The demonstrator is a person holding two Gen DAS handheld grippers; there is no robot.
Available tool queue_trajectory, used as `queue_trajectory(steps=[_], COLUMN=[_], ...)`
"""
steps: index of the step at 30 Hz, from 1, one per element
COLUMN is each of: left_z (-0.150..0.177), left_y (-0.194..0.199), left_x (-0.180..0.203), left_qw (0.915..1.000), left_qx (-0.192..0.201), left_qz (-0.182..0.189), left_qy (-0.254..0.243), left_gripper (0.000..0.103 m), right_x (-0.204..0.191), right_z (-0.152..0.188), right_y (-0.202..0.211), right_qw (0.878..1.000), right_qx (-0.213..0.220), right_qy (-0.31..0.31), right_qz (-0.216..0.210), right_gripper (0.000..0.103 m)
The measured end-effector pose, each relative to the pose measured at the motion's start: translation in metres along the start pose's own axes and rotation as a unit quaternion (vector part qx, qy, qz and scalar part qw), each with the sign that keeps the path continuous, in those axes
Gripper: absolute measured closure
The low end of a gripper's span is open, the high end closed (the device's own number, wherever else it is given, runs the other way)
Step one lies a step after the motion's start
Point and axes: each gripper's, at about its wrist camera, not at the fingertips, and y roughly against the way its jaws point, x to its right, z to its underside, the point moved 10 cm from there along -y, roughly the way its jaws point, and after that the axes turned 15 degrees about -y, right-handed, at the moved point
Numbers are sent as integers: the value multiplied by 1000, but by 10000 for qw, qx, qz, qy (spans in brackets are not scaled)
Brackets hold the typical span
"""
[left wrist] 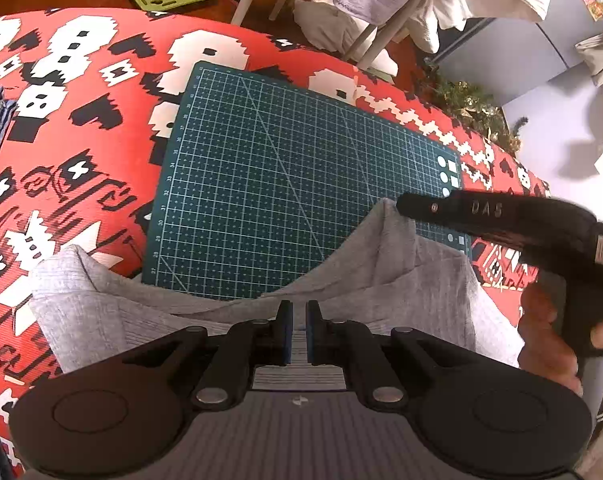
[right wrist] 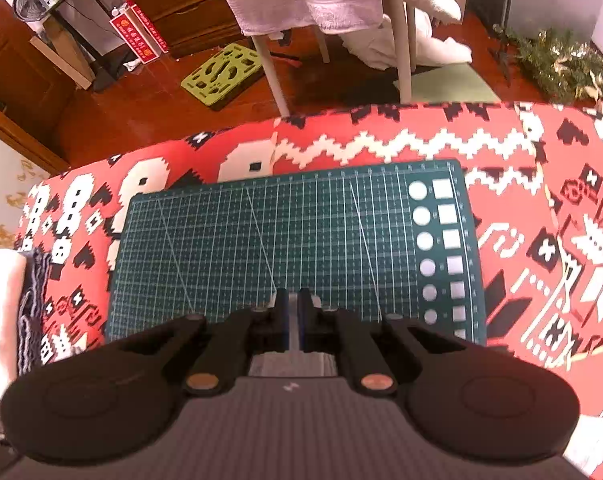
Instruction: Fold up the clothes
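Left wrist view: left gripper fingers narrow, pinching the grey garment by its top edge; the cloth hangs over the near edge of the green cutting mat, far mat bare
Right wrist view: right gripper fingers nearly closed on grey cloth, above the mat's near edge; red patterned cover bare to the right

Grey garment partly behind hand-held gripper
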Motion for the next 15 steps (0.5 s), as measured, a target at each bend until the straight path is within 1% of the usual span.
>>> queue_trajectory(steps=[3,5,9,12,15], left_z=[0,0,2,8,21], left_y=[1,2,10,16,18], left_x=[4,6,4,1,2], left_qw=[10000,9999,9992,9991,9990], left_qx=[7,26,78,117,61], left_qz=[-43,-116,-320,-353,-349], left_qy=[-22,-107,-229,-226,-286], left_gripper=[97,97,97,97,97], right_x=[2,3,9,21,29], right_z=[2,-2,-9,3,25], right_y=[-5,-6,13,30,45], right_qw=[10000,10000,9999,9999,9998], right_qx=[-79,-56,103,94,-6], right_qy=[16,24,-7,68,181], right_qz=[-9,-23,-46,29,80], right_gripper=[98,98,98,98,98])
